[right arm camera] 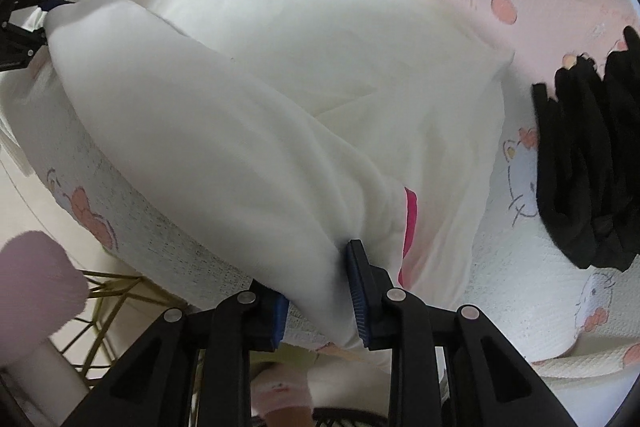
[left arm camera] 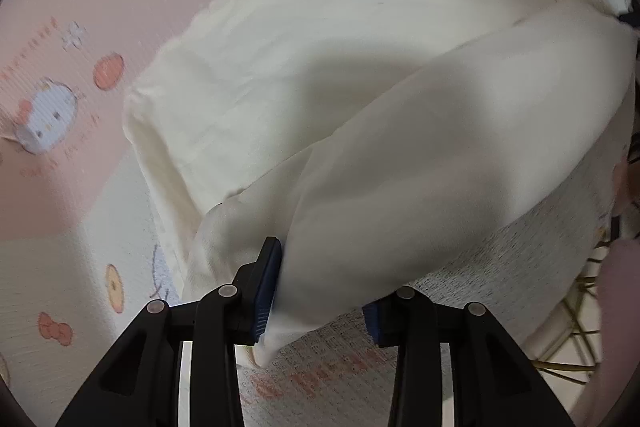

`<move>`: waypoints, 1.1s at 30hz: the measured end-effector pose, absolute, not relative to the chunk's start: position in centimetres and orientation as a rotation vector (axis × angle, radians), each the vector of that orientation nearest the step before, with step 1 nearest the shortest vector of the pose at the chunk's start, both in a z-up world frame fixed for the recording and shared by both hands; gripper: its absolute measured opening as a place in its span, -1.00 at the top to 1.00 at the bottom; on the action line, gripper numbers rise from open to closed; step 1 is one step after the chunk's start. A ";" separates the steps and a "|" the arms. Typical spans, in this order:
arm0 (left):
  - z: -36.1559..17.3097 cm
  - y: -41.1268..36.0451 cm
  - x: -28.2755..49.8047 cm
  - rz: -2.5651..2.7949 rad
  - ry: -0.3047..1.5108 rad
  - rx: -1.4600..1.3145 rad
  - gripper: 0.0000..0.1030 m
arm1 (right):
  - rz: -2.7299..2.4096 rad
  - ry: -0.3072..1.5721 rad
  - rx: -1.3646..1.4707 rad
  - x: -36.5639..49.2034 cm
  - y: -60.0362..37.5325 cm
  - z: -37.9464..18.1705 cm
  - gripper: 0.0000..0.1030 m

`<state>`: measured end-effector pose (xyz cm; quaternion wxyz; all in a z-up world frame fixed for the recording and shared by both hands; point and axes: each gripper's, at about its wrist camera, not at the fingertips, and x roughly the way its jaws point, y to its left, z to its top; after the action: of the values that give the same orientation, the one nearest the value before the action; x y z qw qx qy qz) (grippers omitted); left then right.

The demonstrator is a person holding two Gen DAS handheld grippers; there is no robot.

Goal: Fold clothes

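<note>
Left wrist view shows one table (left arm camera: 48, 75) covered with a pink and white cartoon cloth, and on it one cream-white garment (left arm camera: 320, 47), large, soft and partly lifted into a fold. One pile of black clothes (right arm camera: 580, 155) lies beside it at the right. Two grippers hold the raised edge: the left gripper (left arm camera: 320, 291) has its jaws clamped on the garment, and the right gripper (right arm camera: 320, 291) is clamped on it too

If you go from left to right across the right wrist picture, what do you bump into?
Other gripper → white garment → pile of black clothes.
</note>
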<state>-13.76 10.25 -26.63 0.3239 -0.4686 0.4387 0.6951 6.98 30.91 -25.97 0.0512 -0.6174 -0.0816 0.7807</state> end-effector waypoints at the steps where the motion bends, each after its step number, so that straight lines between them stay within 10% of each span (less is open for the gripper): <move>1: -26.4 10.4 -14.3 1.812 1.132 -1.260 0.36 | 2.355 -0.198 -1.911 6.5 31.3 -25.8 0.46; 9: -24.6 11.4 -17.2 1.796 1.026 -1.369 0.35 | 2.290 0.096 -2.001 4.3 34.1 -23.9 0.47; 33: -24.1 15.7 -26.0 1.866 0.910 -1.426 0.29 | 2.202 0.109 -1.864 -0.1 36.6 -21.4 0.47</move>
<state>-25.95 15.69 -24.08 0.3065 -0.5388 0.3441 0.7052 -0.07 36.63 -21.42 0.1268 -0.6405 0.0375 0.7565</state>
